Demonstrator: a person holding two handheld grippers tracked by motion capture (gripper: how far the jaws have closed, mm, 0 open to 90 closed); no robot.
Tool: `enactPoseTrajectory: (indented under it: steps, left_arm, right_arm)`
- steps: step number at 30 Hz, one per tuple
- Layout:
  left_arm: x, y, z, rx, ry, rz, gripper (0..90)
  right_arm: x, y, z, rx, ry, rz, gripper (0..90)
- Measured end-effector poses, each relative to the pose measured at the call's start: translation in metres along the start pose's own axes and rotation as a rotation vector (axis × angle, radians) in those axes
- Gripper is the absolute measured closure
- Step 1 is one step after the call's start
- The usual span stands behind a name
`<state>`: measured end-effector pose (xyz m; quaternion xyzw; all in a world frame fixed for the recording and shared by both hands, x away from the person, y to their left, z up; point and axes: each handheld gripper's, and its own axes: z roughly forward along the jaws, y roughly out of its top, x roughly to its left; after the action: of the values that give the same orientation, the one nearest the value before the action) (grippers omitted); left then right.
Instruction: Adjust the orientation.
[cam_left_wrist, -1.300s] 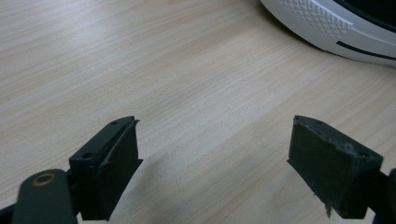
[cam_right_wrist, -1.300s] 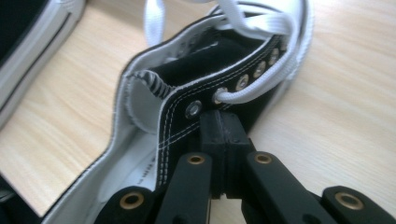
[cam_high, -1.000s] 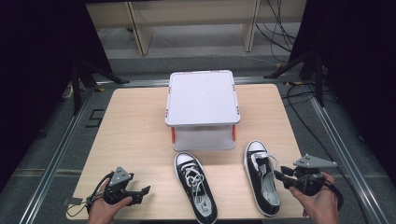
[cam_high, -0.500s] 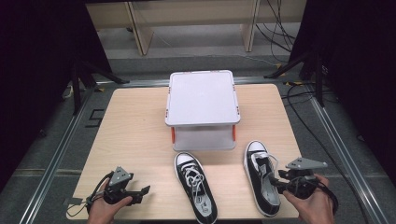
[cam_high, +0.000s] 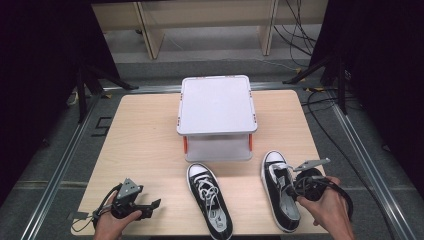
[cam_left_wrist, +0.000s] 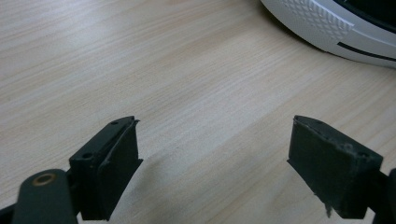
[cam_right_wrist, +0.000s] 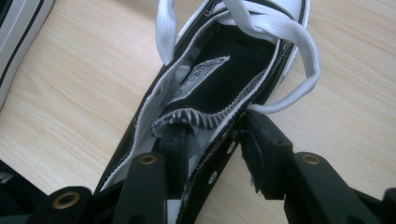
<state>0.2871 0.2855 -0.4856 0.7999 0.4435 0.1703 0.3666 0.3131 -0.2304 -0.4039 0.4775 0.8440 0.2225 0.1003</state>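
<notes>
Right sneaker's (cam_right_wrist: 219, 88) side wall between right hand-held gripper's (cam_right_wrist: 212, 144) jaws

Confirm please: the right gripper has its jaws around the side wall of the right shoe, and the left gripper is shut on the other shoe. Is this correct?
Not quite. The left gripper is open and holds nothing; the left gripper view shows bare table between its jaws, the other shoe apart from them. The right gripper does have its jaws around the side wall of the right shoe.

A light wooden table (cam_high: 145, 130) in a dark-curtained room

Grey floor (cam_high: 220, 55) beyond, pale wooden furniture legs (cam_high: 150, 30) far off, black cables (cam_high: 320, 100) trailing right (metal rails (cam_high: 55, 170) flank the table).
</notes>
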Motion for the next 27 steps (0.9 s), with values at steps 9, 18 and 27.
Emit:
enactPoseTrajectory:
  steps: [9,18,27]
  left_arm:
    - [0.0,0.0,0.0,0.002,0.005,0.006,15.7]
    - [0.0,0.0,0.0,0.002,0.002,-0.003,15.7]
    - [0.001,0.001,0.002,0.009,-0.001,-0.004,15.8]
  right_arm:
    - [-0.003,0.01,0.004,0.081,-0.02,-0.012,60.0]
    - [-0.005,0.014,0.014,0.099,-0.012,-0.047,67.0]
    - [-0.014,0.013,0.018,0.117,-0.008,-0.023,76.3]
